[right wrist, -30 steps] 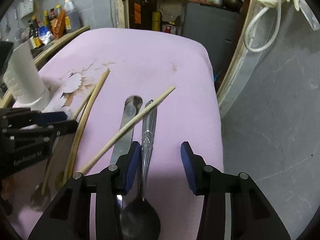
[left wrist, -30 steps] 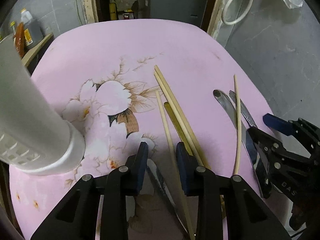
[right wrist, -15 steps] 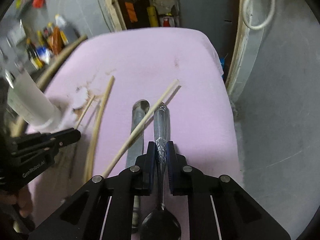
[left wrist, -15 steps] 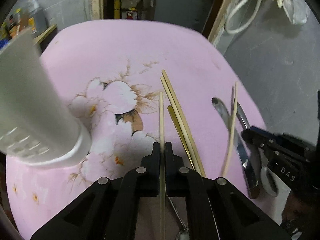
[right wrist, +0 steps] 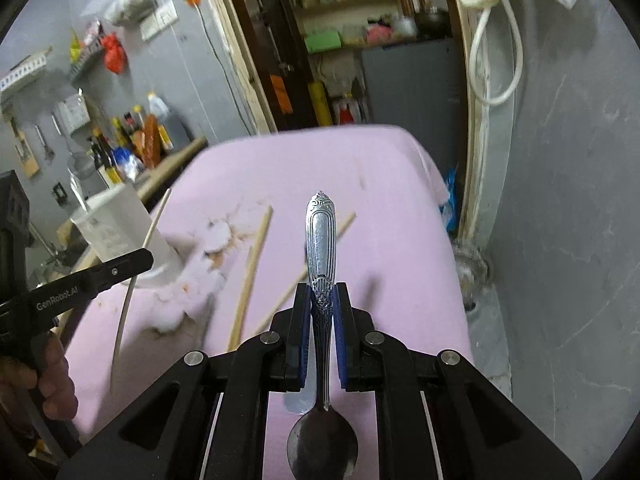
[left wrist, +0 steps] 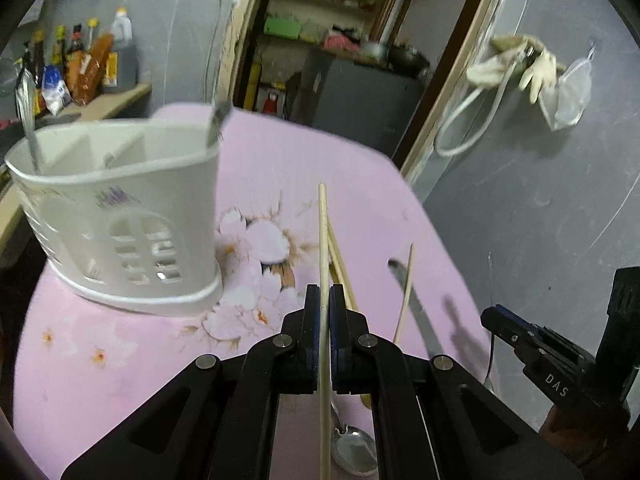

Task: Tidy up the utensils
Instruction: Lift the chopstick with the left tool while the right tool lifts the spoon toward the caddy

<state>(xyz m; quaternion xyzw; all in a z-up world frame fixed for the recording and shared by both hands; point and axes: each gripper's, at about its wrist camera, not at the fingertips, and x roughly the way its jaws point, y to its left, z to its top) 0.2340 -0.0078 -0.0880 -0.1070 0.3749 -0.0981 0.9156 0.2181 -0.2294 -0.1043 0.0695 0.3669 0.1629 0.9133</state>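
My left gripper (left wrist: pixel 325 300) is shut on a wooden chopstick (left wrist: pixel 322 240) and holds it up off the pink table (left wrist: pixel 320 160). A white utensil holder (left wrist: pixel 116 216) stands at the left with two metal utensils in it. My right gripper (right wrist: pixel 321 300) is shut on a patterned silver spoon (right wrist: pixel 320 240), lifted, handle pointing forward. Loose chopsticks (left wrist: pixel 340 264), a flat metal utensil (left wrist: pixel 416 308) and another spoon (left wrist: pixel 354 450) lie on the table. In the right wrist view the left gripper (right wrist: pixel 136 258) with its chopstick is at the left, near the holder (right wrist: pixel 120 228).
Bottles (left wrist: pixel 76 68) stand on a wooden shelf behind the holder. A grey wall (left wrist: pixel 540 200) with a hanging hose and gloves runs along the table's right edge. A doorway with shelves (right wrist: pixel 352 40) is beyond the far edge.
Both grippers closed on their utensils and lifted them off the table. Both views have tilted upward, and the holder's open top now shows.
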